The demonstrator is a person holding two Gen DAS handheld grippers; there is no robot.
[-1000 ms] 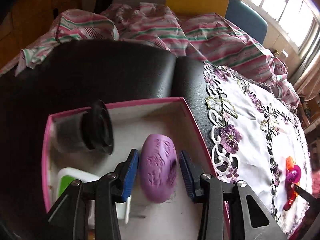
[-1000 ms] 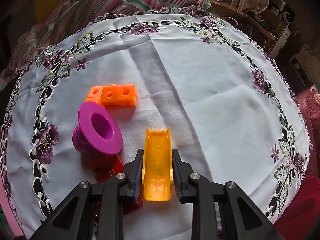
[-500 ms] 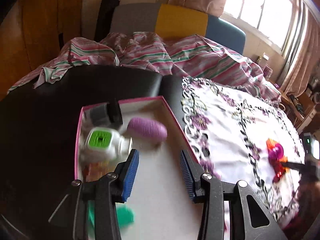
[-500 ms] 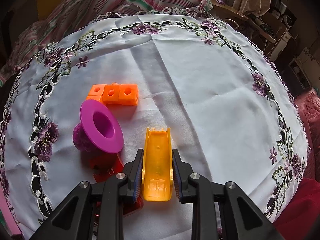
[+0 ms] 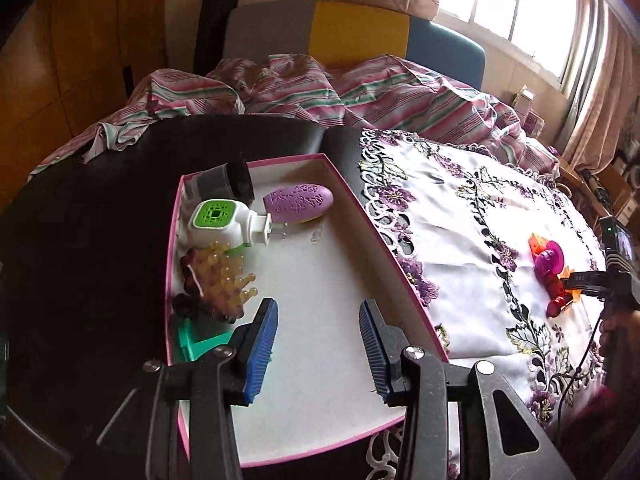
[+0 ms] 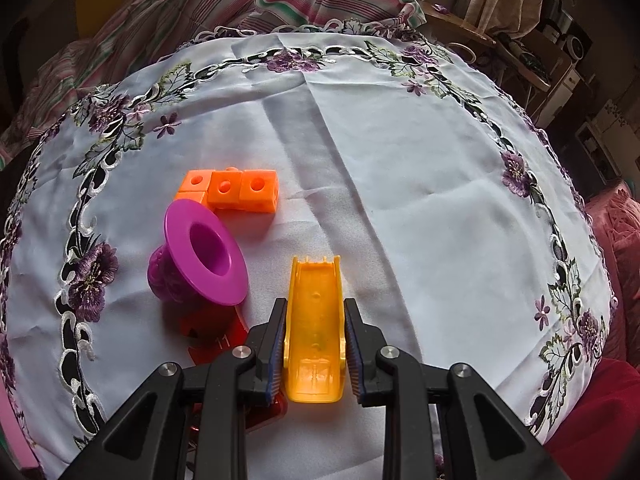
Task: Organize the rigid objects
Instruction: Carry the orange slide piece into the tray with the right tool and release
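My left gripper (image 5: 318, 346) is open and empty above the near part of a pink-rimmed white box (image 5: 394, 264). Inside the box lie a purple oval case (image 5: 300, 199), a white plug-in device with a green top (image 5: 224, 222), a dark jar (image 5: 224, 180), a brown spiky brush (image 5: 220, 280) and a green piece (image 5: 196, 342). My right gripper (image 6: 315, 350) is shut on a yellow slide-shaped toy (image 6: 316, 328) over the white embroidered cloth (image 6: 400, 184). Left of it sit a purple hat-shaped toy (image 6: 200, 256), orange linked cubes (image 6: 232, 190) and a red piece (image 6: 208, 336) partly under the left finger.
The box rests on a black padded surface (image 5: 100, 208). A striped blanket (image 5: 320, 88) lies bunched behind it. In the left wrist view the right gripper (image 5: 592, 280) and the toys (image 5: 550, 268) show at the cloth's right side. Shelves and clutter (image 6: 560, 52) stand beyond the cloth.
My left gripper drew back from the purple oval case, which now lies at the box's far end, and more of the box's contents came into view. The right gripper kept still.
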